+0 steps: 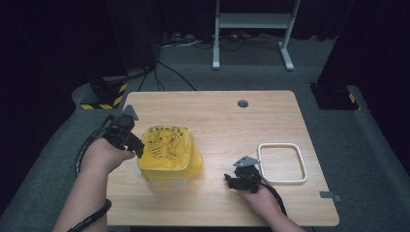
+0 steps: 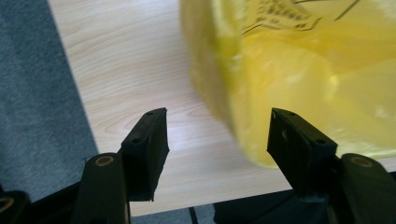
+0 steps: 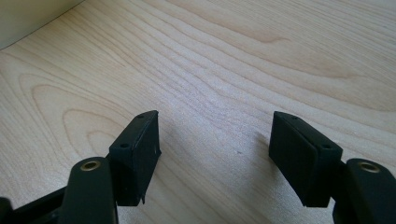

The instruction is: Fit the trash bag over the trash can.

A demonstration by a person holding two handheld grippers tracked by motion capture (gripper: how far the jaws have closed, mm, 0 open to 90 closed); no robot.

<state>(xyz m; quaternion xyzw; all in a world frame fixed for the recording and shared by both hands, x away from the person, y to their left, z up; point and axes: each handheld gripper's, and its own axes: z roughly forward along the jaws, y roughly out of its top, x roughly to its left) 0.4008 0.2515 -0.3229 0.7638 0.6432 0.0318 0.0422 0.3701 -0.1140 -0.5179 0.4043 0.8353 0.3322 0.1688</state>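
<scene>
A yellow plastic bag (image 1: 168, 153) with black print stands puffed up on the wooden table (image 1: 232, 121), left of the middle. My left gripper (image 1: 138, 147) is at the bag's left side. In the left gripper view its jaws are open (image 2: 217, 140) with bare table between them, and the yellow bag (image 2: 299, 70) rises just beyond the right jaw. My right gripper (image 1: 232, 181) rests low near the front edge, right of the bag and apart from it. Its jaws are open (image 3: 215, 144) over bare wood.
A white rounded rectangular frame (image 1: 283, 163) lies flat just right of the right gripper. A grey round cap (image 1: 242, 103) sits in the table's far middle. A grey tag (image 1: 330, 195) sticks out at the right front corner. A white stand (image 1: 254, 21) is behind the table.
</scene>
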